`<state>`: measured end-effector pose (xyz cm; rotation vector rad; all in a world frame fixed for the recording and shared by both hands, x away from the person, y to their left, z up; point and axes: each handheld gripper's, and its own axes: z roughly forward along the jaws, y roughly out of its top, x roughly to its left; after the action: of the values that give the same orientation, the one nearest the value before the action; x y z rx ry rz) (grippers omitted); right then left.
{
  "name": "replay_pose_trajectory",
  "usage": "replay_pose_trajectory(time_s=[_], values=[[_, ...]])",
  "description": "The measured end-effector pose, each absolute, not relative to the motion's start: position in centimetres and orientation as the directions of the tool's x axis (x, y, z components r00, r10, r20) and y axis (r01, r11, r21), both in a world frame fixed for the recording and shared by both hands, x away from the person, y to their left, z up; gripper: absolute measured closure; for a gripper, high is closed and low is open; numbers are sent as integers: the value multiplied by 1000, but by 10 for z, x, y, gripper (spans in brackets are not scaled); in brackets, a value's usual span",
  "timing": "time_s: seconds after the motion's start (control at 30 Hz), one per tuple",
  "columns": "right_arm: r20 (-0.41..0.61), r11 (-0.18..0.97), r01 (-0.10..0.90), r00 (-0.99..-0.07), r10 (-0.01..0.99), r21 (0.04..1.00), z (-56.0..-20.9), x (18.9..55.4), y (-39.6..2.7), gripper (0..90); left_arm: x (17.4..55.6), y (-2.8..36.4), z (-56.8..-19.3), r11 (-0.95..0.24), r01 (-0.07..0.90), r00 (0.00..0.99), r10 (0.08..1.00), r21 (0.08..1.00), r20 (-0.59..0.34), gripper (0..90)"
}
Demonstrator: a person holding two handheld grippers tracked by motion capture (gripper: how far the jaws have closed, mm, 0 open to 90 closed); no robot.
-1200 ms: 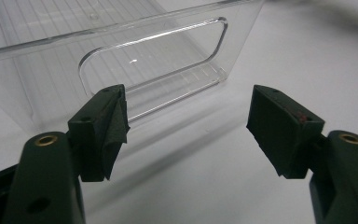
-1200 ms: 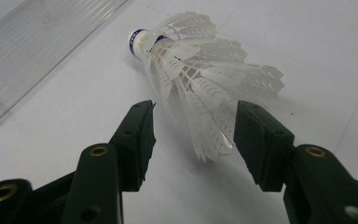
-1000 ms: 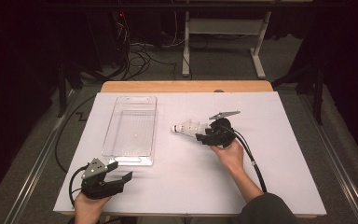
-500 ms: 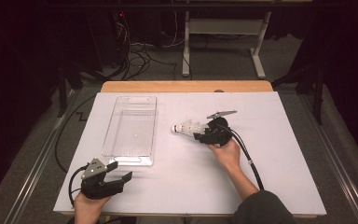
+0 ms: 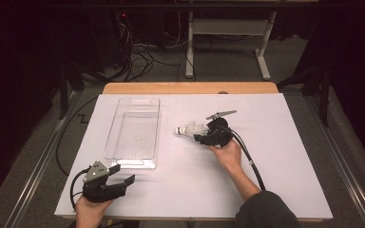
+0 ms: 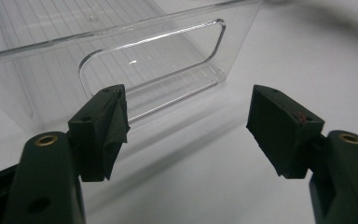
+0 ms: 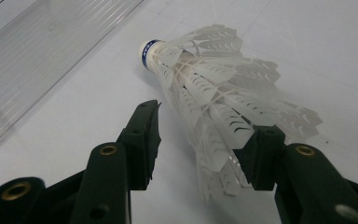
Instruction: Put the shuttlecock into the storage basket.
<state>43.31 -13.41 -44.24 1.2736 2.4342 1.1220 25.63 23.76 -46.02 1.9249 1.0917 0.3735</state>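
A white feathered shuttlecock (image 5: 189, 129) lies on its side on the white table cover, its cork tip with a blue band pointing left toward the bin. My right gripper (image 5: 201, 136) reaches in from its right, and the feather skirt (image 7: 214, 93) lies between the two jaws. The jaws have just been closing. The right jaw sits against the feathers, while a gap shows beside the left jaw, so the gripper is open around the skirt. My left gripper (image 5: 123, 173) rests open near the front left of the table with nothing between its jaws (image 6: 186, 121).
A clear plastic bin (image 5: 132, 100) stands lengthwise left of centre; its handled end wall (image 6: 158, 56) is just in front of the left gripper, and its side (image 7: 37, 56) shows left of the shuttlecock. The white cover (image 5: 275, 161) ends at a wooden back edge (image 5: 190, 88).
My right gripper has slid a little left, bringing its jaws along the shuttlecock's skirt and narrowing them. The shuttlecock and the left gripper have stayed where they were.
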Motion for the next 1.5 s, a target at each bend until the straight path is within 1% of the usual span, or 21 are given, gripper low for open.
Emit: replay_pose_trajectory(time_s=[0.17,0.83,1.5], values=[[177,357,628,-626,759,691,-441,434,-131,551,256,237,-460,-241,547,571,807,801,-147,299],[178,372,625,-640,748,687,-443,436,-122,662,256,237,-460,-248,545,576,805,801,-143,300],[184,391,628,-654,734,673,-444,437,-117,867,255,237,-460,-243,544,575,806,803,-145,300]])
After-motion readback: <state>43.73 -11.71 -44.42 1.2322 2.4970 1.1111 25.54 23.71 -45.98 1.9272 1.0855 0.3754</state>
